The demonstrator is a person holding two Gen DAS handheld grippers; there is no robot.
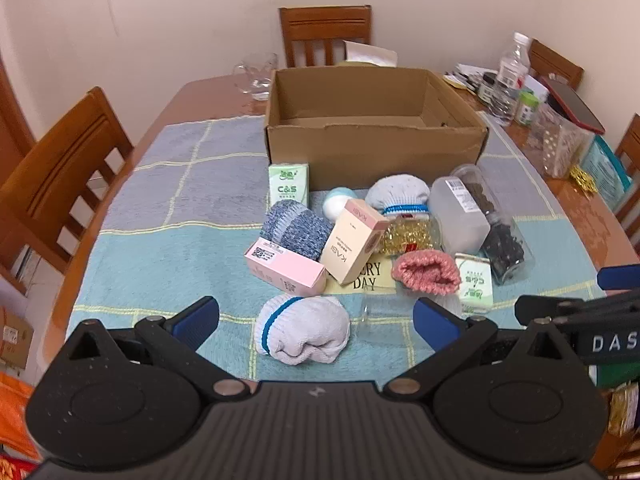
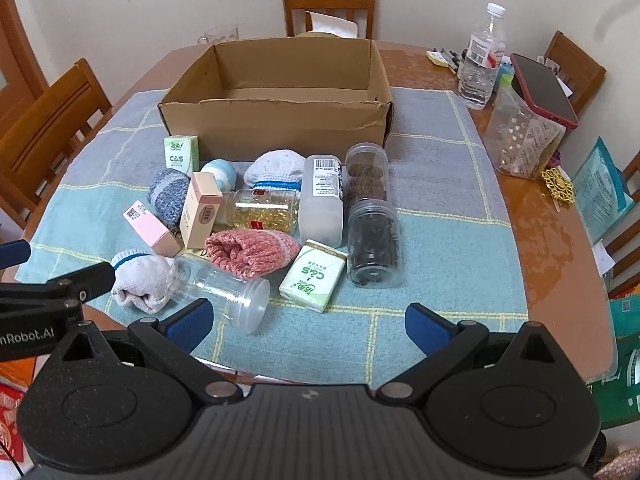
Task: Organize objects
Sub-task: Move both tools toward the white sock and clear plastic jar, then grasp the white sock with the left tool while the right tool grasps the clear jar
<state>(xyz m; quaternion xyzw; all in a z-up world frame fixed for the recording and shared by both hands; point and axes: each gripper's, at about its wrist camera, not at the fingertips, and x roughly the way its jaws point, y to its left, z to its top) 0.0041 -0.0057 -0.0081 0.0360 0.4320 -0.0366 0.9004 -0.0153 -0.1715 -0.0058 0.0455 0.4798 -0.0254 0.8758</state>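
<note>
Hidden: the cardboard box [image 2: 276, 120] is showing only bare inner walls; its floor near the front wall is lying out of sight in both views.
Cut off: a yellow card [image 1: 370, 276] is lying under the pile, only the letters "DAY" reading clearly.
Hard to make out: the clear empty jar [image 2: 224, 288] is almost vanishing against the cloth in the left view.
Pile: socks, small cartons and jars are crowding together just in front of the box on the desk [image 2: 560, 240].
Clear jar axis: lying on its side, mouth pointing away from the box.
Dark jar [image 2: 374, 240]: lying down, long axis running toward the box.
White sock [image 1: 304, 334]: rolled, resting nearest, on the side away from the box.
Left tool [image 1: 316, 320]: hanging released, jaws spread wide, the sock between them untouched.
Right tool [image 2: 308, 320]: hanging released, gripping nothing.
</note>
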